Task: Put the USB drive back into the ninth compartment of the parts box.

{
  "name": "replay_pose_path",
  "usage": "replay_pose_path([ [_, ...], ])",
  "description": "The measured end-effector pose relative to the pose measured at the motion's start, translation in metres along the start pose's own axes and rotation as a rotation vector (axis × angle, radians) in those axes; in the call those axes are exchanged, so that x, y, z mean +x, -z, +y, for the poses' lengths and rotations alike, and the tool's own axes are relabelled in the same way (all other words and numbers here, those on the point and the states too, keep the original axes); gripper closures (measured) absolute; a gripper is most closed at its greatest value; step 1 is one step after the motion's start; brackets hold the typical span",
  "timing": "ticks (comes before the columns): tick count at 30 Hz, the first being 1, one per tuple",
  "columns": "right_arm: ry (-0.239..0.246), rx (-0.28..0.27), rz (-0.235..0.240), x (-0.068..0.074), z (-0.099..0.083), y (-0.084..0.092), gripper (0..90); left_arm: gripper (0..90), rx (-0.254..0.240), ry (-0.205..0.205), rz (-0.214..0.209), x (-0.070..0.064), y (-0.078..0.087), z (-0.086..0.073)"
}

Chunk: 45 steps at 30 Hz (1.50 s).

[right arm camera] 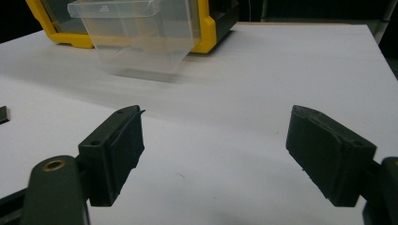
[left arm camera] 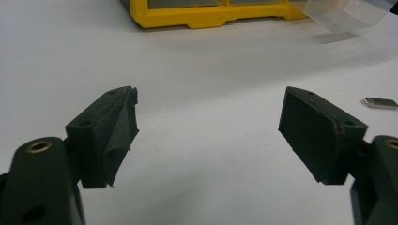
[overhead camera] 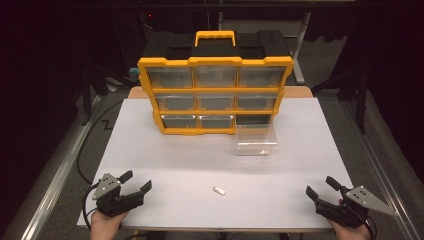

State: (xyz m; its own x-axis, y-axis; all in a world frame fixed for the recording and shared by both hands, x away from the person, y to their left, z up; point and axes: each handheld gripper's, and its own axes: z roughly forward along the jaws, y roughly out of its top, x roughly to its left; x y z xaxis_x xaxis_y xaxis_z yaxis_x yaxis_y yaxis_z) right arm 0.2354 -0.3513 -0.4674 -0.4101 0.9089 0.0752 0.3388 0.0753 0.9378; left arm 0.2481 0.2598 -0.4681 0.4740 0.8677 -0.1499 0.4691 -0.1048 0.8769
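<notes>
I hold the left gripper [overhead camera: 136, 181] and right gripper [overhead camera: 320, 187] with jaws spread wide and empty, the small metal piece [overhead camera: 219, 190] lying between them on the table [overhead camera: 165, 155].

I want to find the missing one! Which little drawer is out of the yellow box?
The bottom-right one: the clear drawer sits on the white table before its empty slot in the organizer; the other eight are in.

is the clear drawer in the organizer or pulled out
Out. The clear drawer sits on the white table before the yellow organizer, whose bottom-right slot gapes dark.
</notes>
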Motion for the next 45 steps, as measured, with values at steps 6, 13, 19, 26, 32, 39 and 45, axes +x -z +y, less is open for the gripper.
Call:
replay_pose_path([
  [6,-0.022,-0.005,0.005,-0.0003,-0.0007,0.0003,19.9,20.1,0.002,-0.011,0.0,-0.0018,-0.0002,0.0004],
  [13,-0.019,0.006,0.018,0.0005,-0.0003,-0.001,18.1,20.2,-0.007,0.004,0.001,-0.0001,0.0007,0.0003],
  [19,-0.024,0.003,0.026,0.0014,-0.0001,-0.0001,16.4,20.1,-0.003,-0.002,0.001,-0.001,0.0008,0.0003],
  [26,-0.039,0.003,0.016,-0.0001,-0.0006,0.0003,15.9,20.1,-0.004,0.0,-0.001,-0.0008,0.0008,0.0001],
  [32,-0.031,0.004,0.02,0.0006,-0.0003,0.0009,15.8,20.1,-0.003,-0.003,-0.001,-0.0011,0.0009,0.0001],
  [39,-0.02,0.003,0.029,0.0034,0.0006,0.0011,15.8,20.0,-0.006,0.001,0.001,-0.0007,0.001,-0.0002],
  [45,-0.012,0.0,0.037,0.0059,0.0019,-0.0001,15.8,20.0,-0.004,-0.003,-0.001,-0.0011,0.0006,-0.0001],
])
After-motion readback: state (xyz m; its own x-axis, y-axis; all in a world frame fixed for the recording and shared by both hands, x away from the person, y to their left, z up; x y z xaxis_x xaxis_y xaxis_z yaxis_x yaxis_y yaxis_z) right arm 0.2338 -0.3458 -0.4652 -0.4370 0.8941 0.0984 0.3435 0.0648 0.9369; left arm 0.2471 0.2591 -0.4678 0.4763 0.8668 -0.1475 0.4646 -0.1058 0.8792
